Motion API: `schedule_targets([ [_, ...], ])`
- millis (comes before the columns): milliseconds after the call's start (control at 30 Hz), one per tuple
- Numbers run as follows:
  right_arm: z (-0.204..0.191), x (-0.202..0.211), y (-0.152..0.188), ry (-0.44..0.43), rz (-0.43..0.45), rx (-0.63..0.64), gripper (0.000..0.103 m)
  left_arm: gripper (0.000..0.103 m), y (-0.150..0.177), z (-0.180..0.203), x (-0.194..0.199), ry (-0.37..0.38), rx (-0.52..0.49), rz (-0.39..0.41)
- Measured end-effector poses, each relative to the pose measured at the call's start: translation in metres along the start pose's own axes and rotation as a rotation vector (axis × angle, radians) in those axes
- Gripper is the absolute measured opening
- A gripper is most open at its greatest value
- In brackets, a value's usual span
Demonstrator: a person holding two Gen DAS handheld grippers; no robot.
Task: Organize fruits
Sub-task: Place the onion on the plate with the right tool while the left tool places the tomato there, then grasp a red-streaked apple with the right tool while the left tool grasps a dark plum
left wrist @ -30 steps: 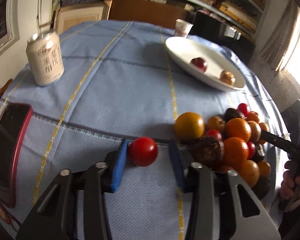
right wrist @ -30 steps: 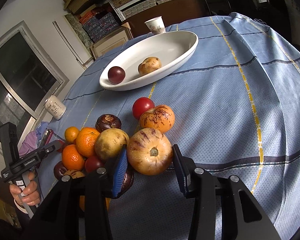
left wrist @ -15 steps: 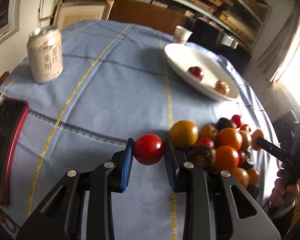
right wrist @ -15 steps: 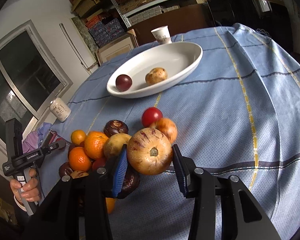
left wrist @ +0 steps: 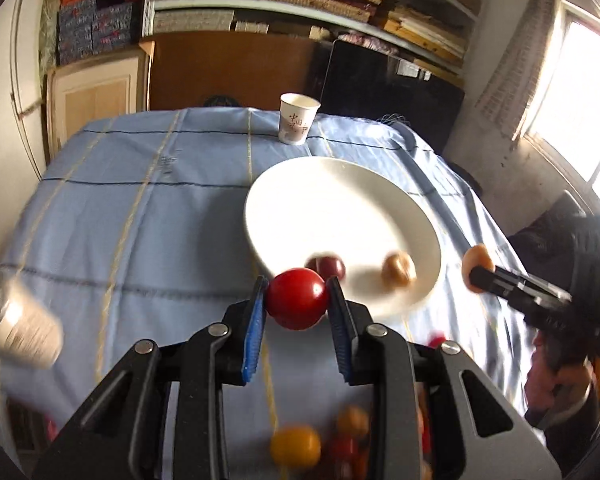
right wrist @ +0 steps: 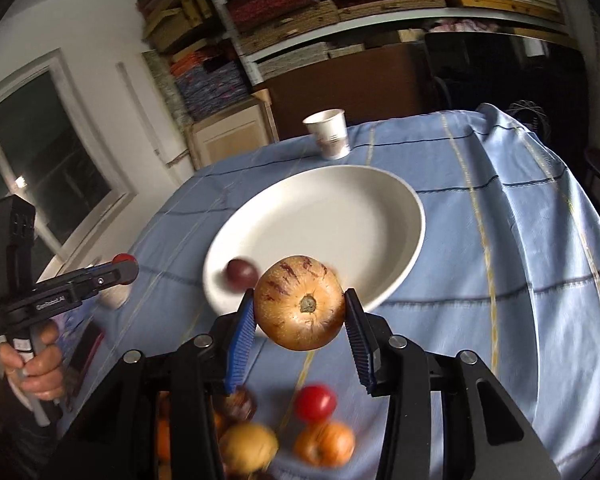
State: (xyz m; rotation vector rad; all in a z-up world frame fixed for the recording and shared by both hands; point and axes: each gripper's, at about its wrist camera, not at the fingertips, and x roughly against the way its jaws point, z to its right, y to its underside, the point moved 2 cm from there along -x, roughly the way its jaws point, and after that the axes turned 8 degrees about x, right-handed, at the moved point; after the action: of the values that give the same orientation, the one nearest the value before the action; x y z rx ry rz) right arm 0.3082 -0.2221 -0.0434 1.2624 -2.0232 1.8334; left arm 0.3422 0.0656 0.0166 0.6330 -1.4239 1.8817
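My left gripper point(left wrist: 297, 301) is shut on a red tomato point(left wrist: 297, 298) and holds it in the air just before the near rim of the white oval plate point(left wrist: 320, 196). A dark red fruit point(left wrist: 332, 267) and a tan fruit point(left wrist: 398, 272) lie in the plate. My right gripper point(right wrist: 300, 306) is shut on a tan purple-streaked melon point(right wrist: 300, 303), held above the plate's near rim point(right wrist: 380, 216). The dark red fruit point(right wrist: 241, 273) shows beside it. The fruit pile lies below both grippers point(left wrist: 296, 446) point(right wrist: 320, 436).
A paper cup point(left wrist: 297, 124) stands behind the plate on the blue tablecloth point(left wrist: 140, 216). A drinks can point(left wrist: 18, 320) is at the left edge. The right gripper point(left wrist: 516, 284) shows in the left view, the left gripper point(right wrist: 60, 292) in the right view.
Both grippers have risen from the pile and moved forward to the plate, each carrying its fruit. The pile has dropped to the bottom of both views.
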Motion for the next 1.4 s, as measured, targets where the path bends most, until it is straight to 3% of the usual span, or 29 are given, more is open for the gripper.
schedule_targets([
  [100, 0.014, -0.028, -0.01, 0.048, -0.006, -0.041, 0.044, 0.029, -0.022, -0.002, -0.044, -0.065, 0.036, -0.039],
  [200, 0.02, -0.049, -0.013, 0.075, -0.022, -0.056, 0.044, 0.029, -0.032, -0.005, -0.077, -0.08, 0.074, -0.082],
  [500, 0.023, -0.078, -0.014, 0.088, -0.073, -0.06, 0.045, 0.03, -0.033, 0.01, -0.119, -0.133, 0.027, -0.127],
  [533, 0.022, -0.078, -0.014, 0.088, -0.079, -0.06, 0.046, 0.035, -0.032, 0.011, -0.121, -0.142, 0.025, -0.135],
  [567, 0.023, -0.077, -0.014, 0.097, -0.084, -0.063, 0.05, 0.049, -0.031, 0.011, -0.12, -0.151, 0.023, -0.142],
  [633, 0.023, -0.069, -0.014, 0.097, -0.073, -0.073, 0.055, 0.058, -0.03, 0.013, -0.109, -0.126, 0.016, -0.12],
  [667, 0.022, -0.06, -0.014, 0.091, -0.055, -0.074, 0.055, 0.069, -0.029, 0.015, -0.098, -0.143, 0.007, -0.097],
  [733, 0.02, -0.041, -0.011, 0.08, -0.017, -0.061, 0.056, 0.079, -0.023, 0.017, -0.072, -0.152, -0.013, -0.035],
  [867, 0.017, -0.001, 0.006, 0.063, 0.041, -0.035, 0.062, 0.094, 0.003, 0.021, -0.021, -0.15, -0.062, 0.059],
  [1100, 0.011, 0.029, 0.068, 0.077, -0.002, -0.006, 0.063, 0.098, 0.079, 0.005, 0.037, -0.113, -0.06, 0.135],
  [1400, -0.006, 0.036, 0.088, 0.125, -0.039, 0.075, 0.063, 0.098, 0.138, -0.03, 0.045, -0.088, 0.088, 0.071],
])
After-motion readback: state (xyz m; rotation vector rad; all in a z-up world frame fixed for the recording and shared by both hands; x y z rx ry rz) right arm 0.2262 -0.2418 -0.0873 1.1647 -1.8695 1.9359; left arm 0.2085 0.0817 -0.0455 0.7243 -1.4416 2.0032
